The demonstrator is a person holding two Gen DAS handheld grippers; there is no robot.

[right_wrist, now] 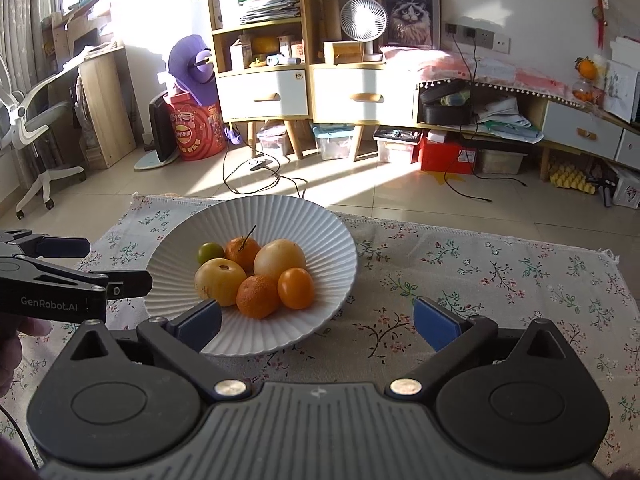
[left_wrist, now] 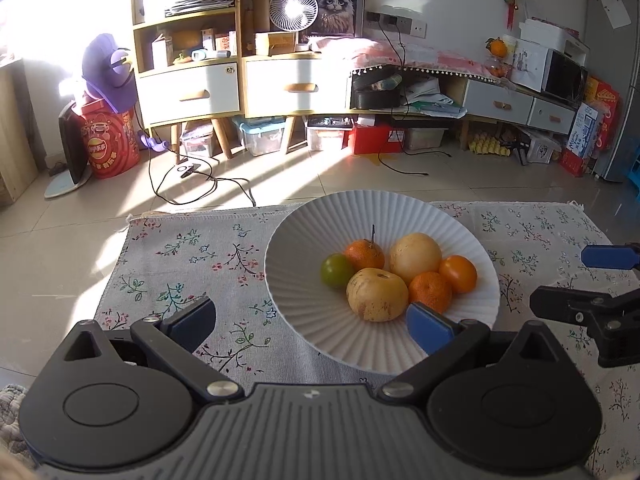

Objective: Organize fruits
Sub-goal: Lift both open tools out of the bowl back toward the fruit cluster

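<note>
**Both grippers spread and empty, all fruit in the white plate**

The left gripper [left_wrist: 310, 322] has its jaws wide apart, nothing between the blue pads. Its right pad hangs over the near rim of the ribbed white plate [left_wrist: 320, 236]; its left pad sits over the floral cloth [left_wrist: 180, 248]. The right gripper [right_wrist: 318, 322] is just as wide and holds nothing. Its left pad overlaps the plate's near rim, its right pad is over bare cloth.

The plate lies straight ahead of both tools, between them. Six fruits are piled touching in its hollow:
- small green fruit [left_wrist: 337, 271], far left of the pile
- stemmed mandarin [left_wrist: 365, 255], at the back
- pale round pear [left_wrist: 415, 257], back right
- yellow pear [left_wrist: 377, 295] with brown specks, nearest the left tool
- second mandarin [left_wrist: 431, 291], front
- smooth orange fruit [left_wrist: 458, 273], right edge

Seen from the right wrist, the left gripper's side reads "GenRobot.AI" in white letters. A hand [right_wrist: 12, 344] shows below it.

Beyond the cloth, on the floor to the left, is a red drum [left_wrist: 112, 148] with a round snack logo; its characters are too small to read. A framed cat picture [left_wrist: 336, 4] stands on the cabinet behind a white fan [left_wrist: 293, 9].
</note>
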